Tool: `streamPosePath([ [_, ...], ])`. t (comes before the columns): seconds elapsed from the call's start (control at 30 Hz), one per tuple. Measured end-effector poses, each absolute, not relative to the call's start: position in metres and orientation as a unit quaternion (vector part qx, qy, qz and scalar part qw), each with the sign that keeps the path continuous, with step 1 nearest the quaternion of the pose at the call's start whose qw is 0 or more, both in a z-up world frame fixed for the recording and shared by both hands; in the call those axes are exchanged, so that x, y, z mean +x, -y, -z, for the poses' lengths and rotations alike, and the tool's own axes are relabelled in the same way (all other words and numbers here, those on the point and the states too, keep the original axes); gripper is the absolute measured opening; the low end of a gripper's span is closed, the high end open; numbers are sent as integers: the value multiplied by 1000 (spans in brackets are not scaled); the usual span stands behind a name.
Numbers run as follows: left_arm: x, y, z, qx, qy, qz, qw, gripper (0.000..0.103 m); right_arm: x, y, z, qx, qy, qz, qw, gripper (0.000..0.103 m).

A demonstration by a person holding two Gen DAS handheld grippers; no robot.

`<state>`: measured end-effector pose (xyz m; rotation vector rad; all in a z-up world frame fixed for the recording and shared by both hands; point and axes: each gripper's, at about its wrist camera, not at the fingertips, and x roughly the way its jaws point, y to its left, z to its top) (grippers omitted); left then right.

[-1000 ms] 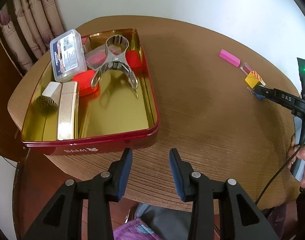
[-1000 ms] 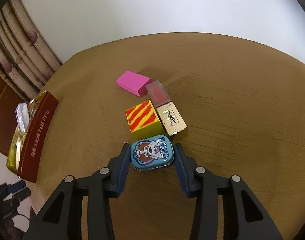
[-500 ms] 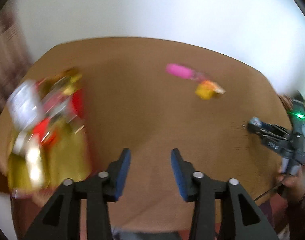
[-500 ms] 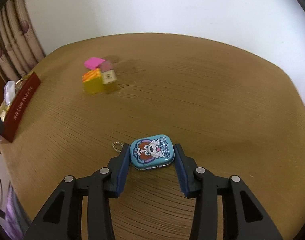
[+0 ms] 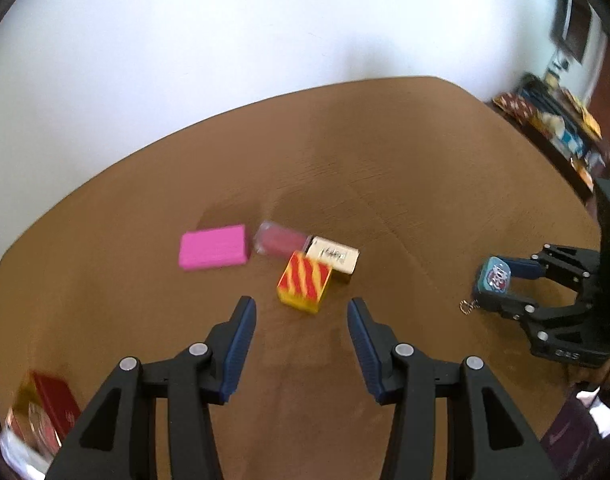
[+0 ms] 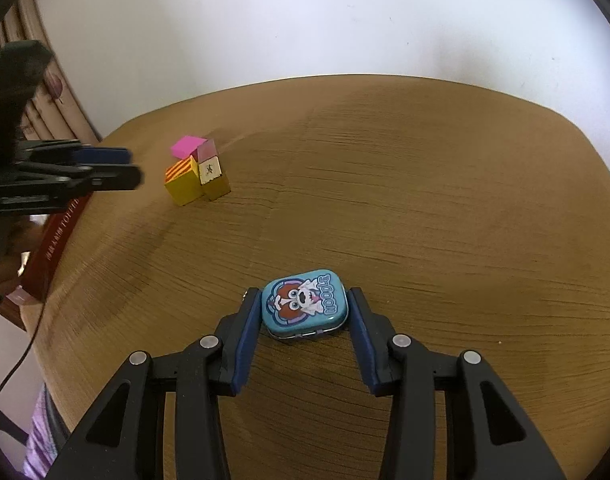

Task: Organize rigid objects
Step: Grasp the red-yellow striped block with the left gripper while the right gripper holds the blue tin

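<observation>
My right gripper is shut on a small blue cartoon tin and holds it just above the wooden table; the tin also shows in the left wrist view. My left gripper is open and empty, just short of a yellow block with red stripes. Behind the block lie a pink eraser-like block and a lip-gloss bottle with a gold cap. The same cluster shows in the right wrist view.
A red and gold tin tray sits at the table's left edge, seen side-on in the right wrist view. Curtains hang behind it. Shelves with clutter stand at far right.
My left gripper has swung right from the tray to the block cluster. My right gripper has closed on the blue tin and carried it back, away from the cluster.
</observation>
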<state>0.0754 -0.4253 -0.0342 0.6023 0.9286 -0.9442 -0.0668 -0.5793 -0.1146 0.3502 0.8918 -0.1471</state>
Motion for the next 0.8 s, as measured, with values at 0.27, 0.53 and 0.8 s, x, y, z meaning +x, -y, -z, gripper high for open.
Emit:
streamPosePath([
  [0.27,88,455,56,311,-446,442,713,49,-68,588,116,196,-425,54,882,42],
  [0.53,103,463,81,280,-491,440,698,32,-67,588,117,196,-425,50,882,42],
  [0.8,64,425,58,212,-490,423,732,30,-68,586,116,193,-425,53,883,42],
])
